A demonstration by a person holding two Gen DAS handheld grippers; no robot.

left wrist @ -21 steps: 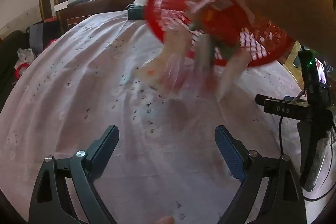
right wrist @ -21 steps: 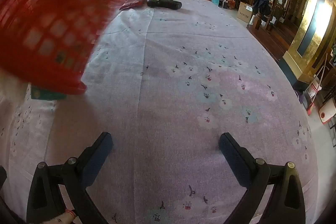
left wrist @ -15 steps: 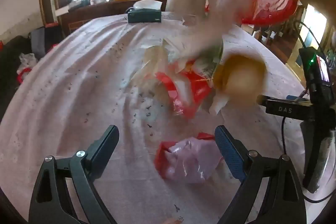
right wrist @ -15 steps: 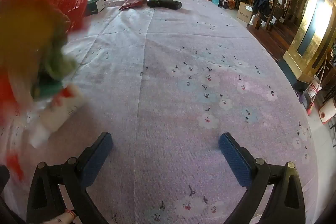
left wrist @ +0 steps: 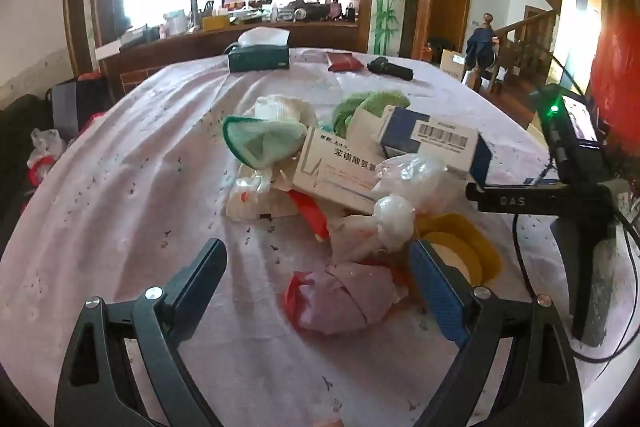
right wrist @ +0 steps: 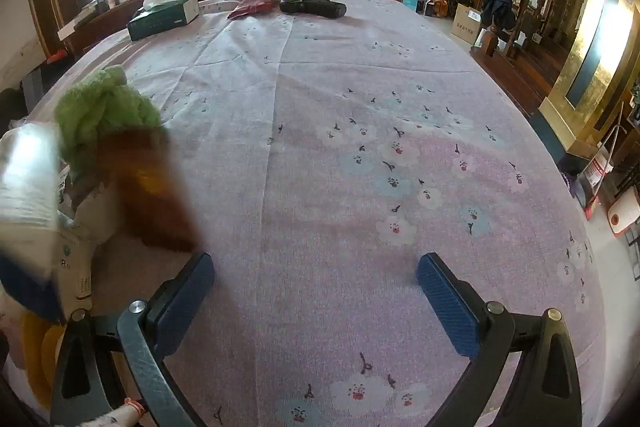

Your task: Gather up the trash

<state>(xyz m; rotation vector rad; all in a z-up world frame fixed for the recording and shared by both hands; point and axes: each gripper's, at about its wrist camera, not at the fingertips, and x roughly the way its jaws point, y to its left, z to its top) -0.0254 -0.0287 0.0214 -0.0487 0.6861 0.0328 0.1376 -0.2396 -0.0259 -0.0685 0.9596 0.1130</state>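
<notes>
A heap of trash lies on the pink tablecloth in the left wrist view: a white medicine box (left wrist: 340,171), a blue barcoded box (left wrist: 436,141), a green cloth (left wrist: 368,107), a mint cloth (left wrist: 264,143), clear plastic bags (left wrist: 404,187), a yellow lid (left wrist: 460,247) and a pink-and-red bag (left wrist: 344,299). My left gripper (left wrist: 318,269) stands open just short of the heap, the pink bag between its fingers, untouched. My right gripper (right wrist: 316,283) is open over bare cloth; the green cloth (right wrist: 100,111), a blurred brown piece (right wrist: 156,195) and white boxes (right wrist: 76,239) lie to its left.
At the table's far end sit a green tissue box (left wrist: 258,61), a red packet (left wrist: 344,61) and a black device (left wrist: 390,69). The right gripper's body with a lit screen (left wrist: 572,167) stands right of the heap. A blurred red shape (left wrist: 616,67) fills the right edge.
A hand tipped a red basket over the table; the trash fell out and now lies settled in a heap. The basket has gone out of the middle of view. Neither gripper moved.
</notes>
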